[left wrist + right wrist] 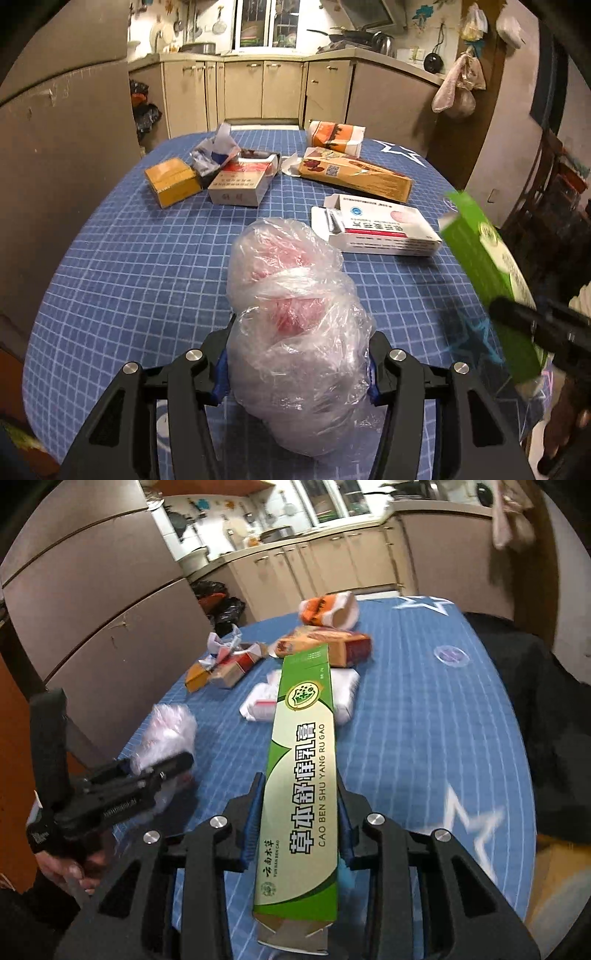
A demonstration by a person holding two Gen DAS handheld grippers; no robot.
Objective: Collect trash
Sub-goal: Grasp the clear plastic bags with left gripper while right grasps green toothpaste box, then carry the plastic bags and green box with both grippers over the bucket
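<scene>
With the left gripper [295,363] squeezing the crumpled plastic bag [291,332] above the table [129,258] and the right gripper [301,812] clamping the long green box [303,775], that slippery bag is probably risking sliding free.

Crinkled clear plastic bag [295,332], glossy green cardboard box [303,775], woven blue checked tablecloth [129,277].

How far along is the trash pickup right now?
Nothing looks binned yet. In hand: the left tongs grip a plastic bag, the right tongs a green box. Left on the table: a white box, yellow box and orange cartons.
</scene>
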